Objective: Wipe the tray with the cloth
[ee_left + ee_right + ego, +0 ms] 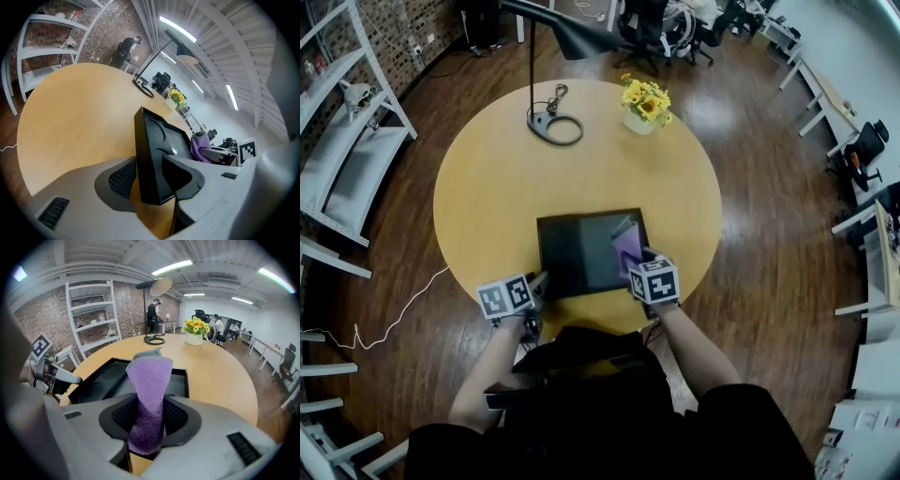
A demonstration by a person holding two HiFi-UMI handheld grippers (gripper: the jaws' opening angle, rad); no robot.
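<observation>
A black tray (577, 251) lies at the near side of the round wooden table (487, 178). My left gripper (536, 284) is shut on the tray's near left corner; in the left gripper view the tray's rim (146, 159) stands between the two jaws. My right gripper (637, 262) is shut on a purple cloth (627, 246) over the tray's right part. In the right gripper view the cloth (147, 399) stands up from between the pads, with the tray (101, 376) beyond it. The cloth (199, 146) also shows in the left gripper view.
A black desk lamp (553, 122) and a white pot of yellow flowers (644, 103) stand at the table's far side. White shelving (342, 159) lines the left wall. Office chairs (661, 28) and desks stand farther back on the wooden floor. A white cable (394, 314) lies on the floor.
</observation>
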